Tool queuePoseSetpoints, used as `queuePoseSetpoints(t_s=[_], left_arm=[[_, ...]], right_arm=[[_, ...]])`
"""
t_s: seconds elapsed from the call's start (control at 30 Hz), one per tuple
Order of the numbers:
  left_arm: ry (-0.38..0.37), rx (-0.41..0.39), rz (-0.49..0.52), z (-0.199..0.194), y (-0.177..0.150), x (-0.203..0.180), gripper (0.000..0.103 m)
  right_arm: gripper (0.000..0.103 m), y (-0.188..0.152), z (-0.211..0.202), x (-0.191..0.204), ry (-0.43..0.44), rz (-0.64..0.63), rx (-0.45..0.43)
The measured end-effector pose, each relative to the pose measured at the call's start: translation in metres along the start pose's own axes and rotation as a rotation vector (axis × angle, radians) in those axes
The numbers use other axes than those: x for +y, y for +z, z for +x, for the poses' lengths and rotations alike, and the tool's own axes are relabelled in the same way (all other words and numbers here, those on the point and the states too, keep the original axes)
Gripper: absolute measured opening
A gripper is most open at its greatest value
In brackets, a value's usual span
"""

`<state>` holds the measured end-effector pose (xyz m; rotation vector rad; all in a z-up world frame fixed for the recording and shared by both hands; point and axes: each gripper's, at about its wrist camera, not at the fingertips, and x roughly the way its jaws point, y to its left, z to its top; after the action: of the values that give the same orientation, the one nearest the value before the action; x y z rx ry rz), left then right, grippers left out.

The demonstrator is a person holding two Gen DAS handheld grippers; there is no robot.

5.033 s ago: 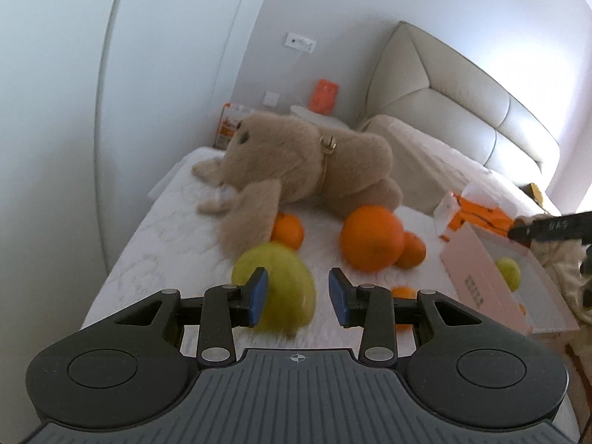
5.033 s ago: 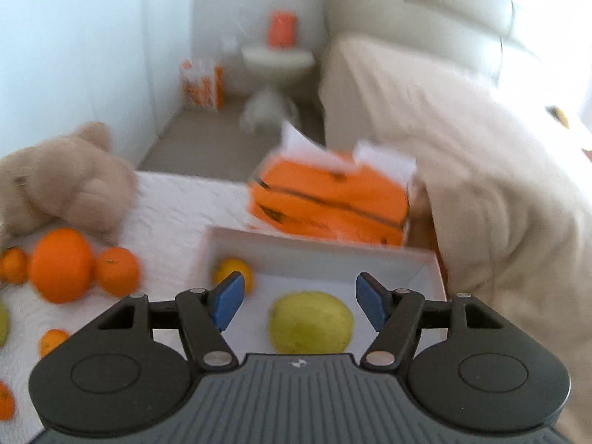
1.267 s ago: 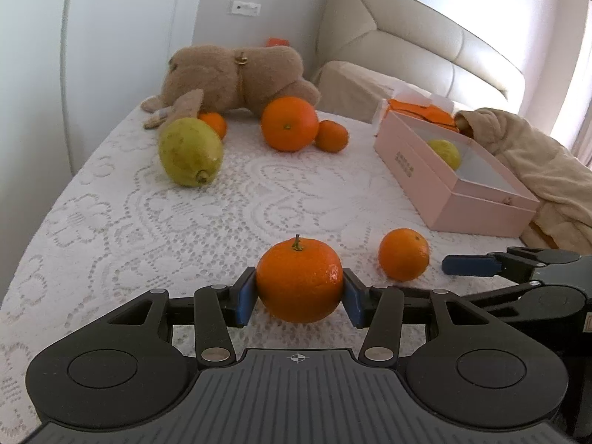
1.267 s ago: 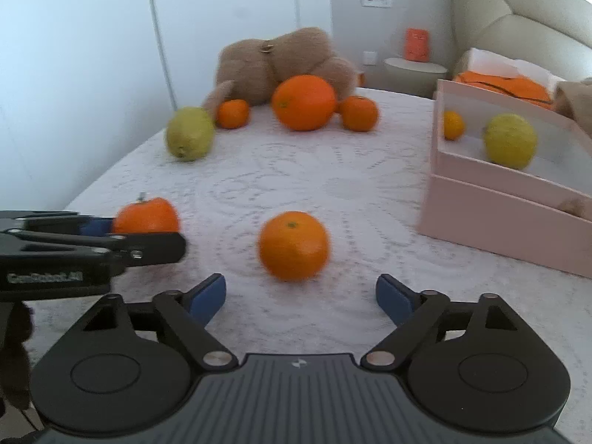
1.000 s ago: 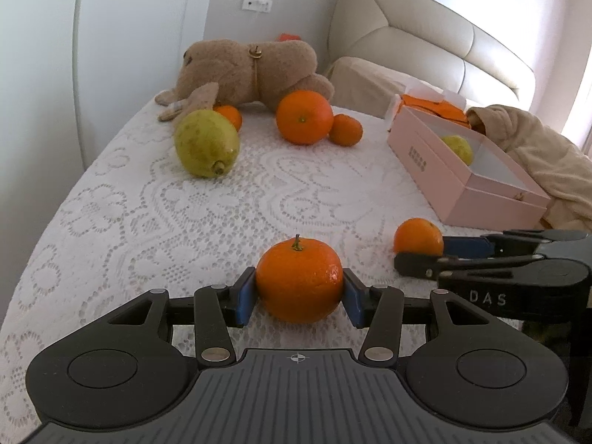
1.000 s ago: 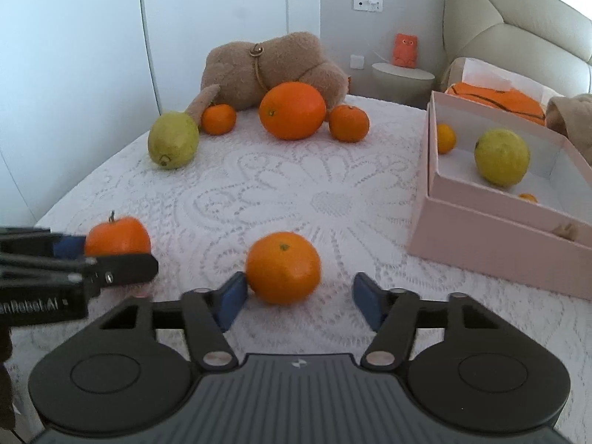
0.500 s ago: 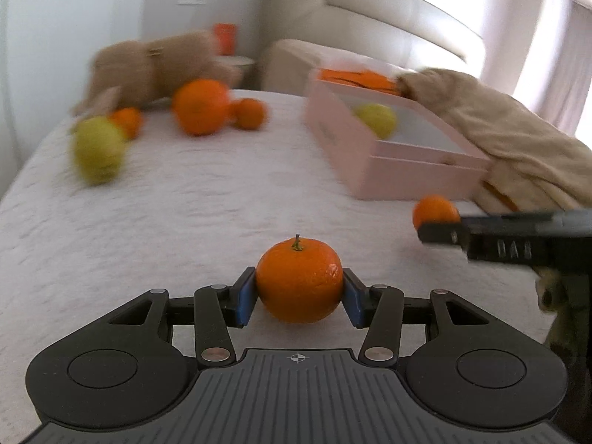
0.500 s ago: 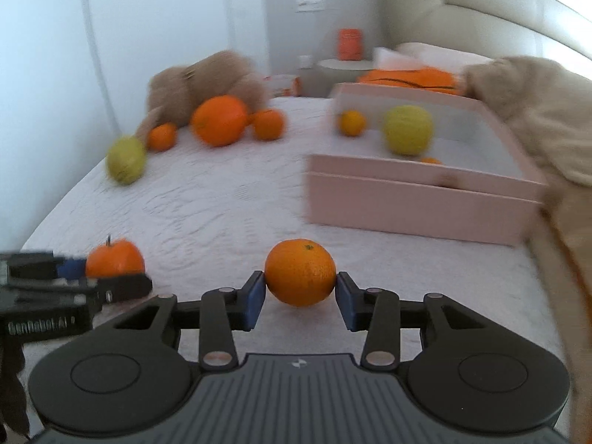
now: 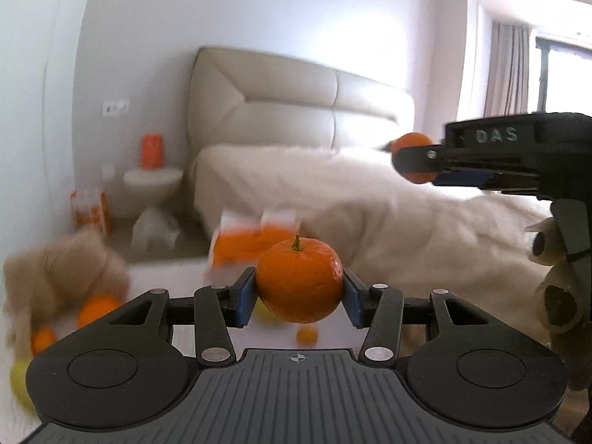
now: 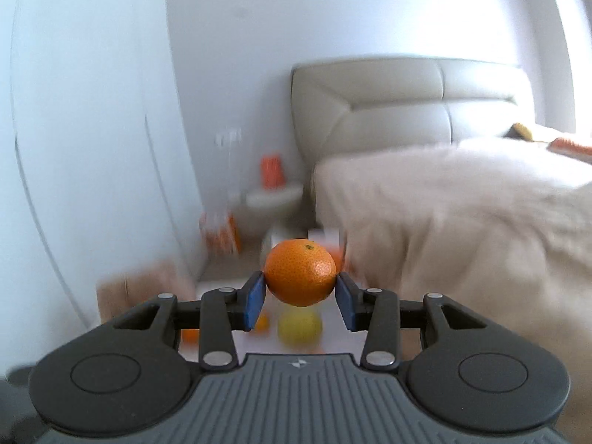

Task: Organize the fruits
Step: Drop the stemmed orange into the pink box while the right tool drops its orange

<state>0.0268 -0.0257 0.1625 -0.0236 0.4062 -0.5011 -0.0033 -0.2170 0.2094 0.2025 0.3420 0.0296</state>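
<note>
We clamp left tongs and right tongs at three and nine o'clock on two light, firm, bruisable oranges.

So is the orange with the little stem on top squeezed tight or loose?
Squeezed tight. The left hand-held gripper has both blue pads pressed against the sides of the stemmed orange, which hangs in the air, stem up.
</note>
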Motion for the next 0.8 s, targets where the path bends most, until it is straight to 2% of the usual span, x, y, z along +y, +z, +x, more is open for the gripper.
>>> queuePoseSetpoints(t_s=[0.1, 0.23, 0.37, 0.47, 0.57, 0.63, 0.7, 0.8], left_arm=[[-0.017, 0.03, -0.022, 0.024, 0.022, -0.002, 0.053], [-0.007, 0.169, -0.038, 0.073, 0.016, -0.002, 0.053], [0.004, 0.325, -0.038, 0.125, -0.017, 0.004, 0.053], [0.003, 0.392, -0.018, 0.141, -0.044, 0.003, 0.053], [-0.004, 0.448, 0.051, 0.15, -0.065, 0.001, 0.054], [0.002, 0.432, 0.063, 0.151, -0.069, 0.004, 0.055], [0.025, 0.429, 0.04, 0.15, -0.067, 0.011, 0.052], [0.027, 0.374, 0.014, 0.137, -0.06, 0.019, 0.051]], right_arm=[[0.041, 0.034, 0.014, 0.004, -0.016, -0.027, -0.014], [0.041, 0.048, 0.034, 0.014, -0.058, -0.112, -0.008], [0.041, 0.032, 0.064, 0.009, -0.062, -0.119, 0.05], [0.041, 0.013, 0.091, -0.004, -0.068, -0.092, 0.129], [0.041, -0.008, 0.116, -0.012, -0.11, -0.105, 0.205], [0.041, -0.018, 0.127, -0.016, -0.12, -0.111, 0.237], [0.041, -0.027, 0.135, -0.018, -0.117, -0.111, 0.267], [0.041, -0.037, 0.146, -0.017, -0.126, -0.125, 0.3]])
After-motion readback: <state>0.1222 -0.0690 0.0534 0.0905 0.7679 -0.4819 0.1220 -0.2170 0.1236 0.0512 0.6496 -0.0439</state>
